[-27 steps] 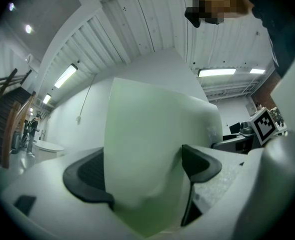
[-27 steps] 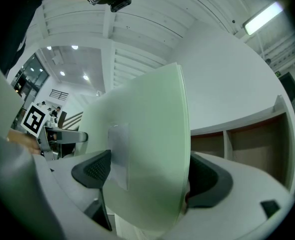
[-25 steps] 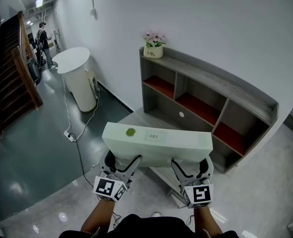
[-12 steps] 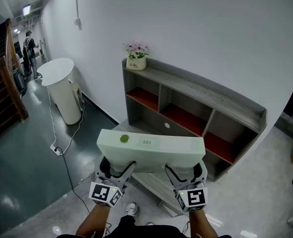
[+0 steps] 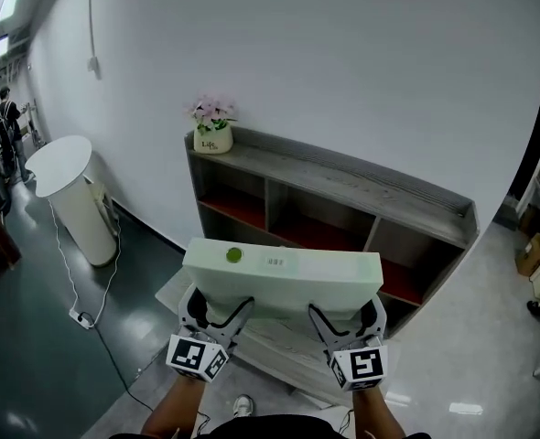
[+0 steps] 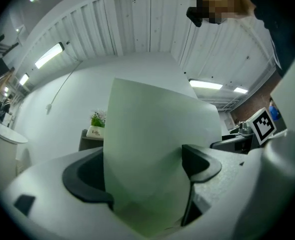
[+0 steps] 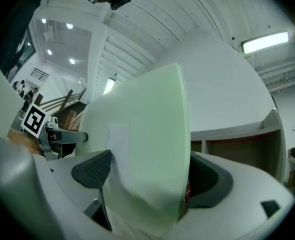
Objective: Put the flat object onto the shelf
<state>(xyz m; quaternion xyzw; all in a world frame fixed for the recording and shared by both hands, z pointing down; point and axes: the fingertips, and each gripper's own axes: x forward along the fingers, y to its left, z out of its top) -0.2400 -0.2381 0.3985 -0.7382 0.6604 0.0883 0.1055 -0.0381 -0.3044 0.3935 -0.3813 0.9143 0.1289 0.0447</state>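
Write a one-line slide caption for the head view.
Left gripper and right gripper hold a pale green flat box before a grey shelf unit.

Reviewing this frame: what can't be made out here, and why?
- Head view: the box covers the shelf's lower middle and base.
- Head view: the label on the box is too small to read.
- Left gripper view: the box, clamped in the left tongs, hides most of the shelf.
- Right gripper view: the box in the right tongs hides much of the shelf.
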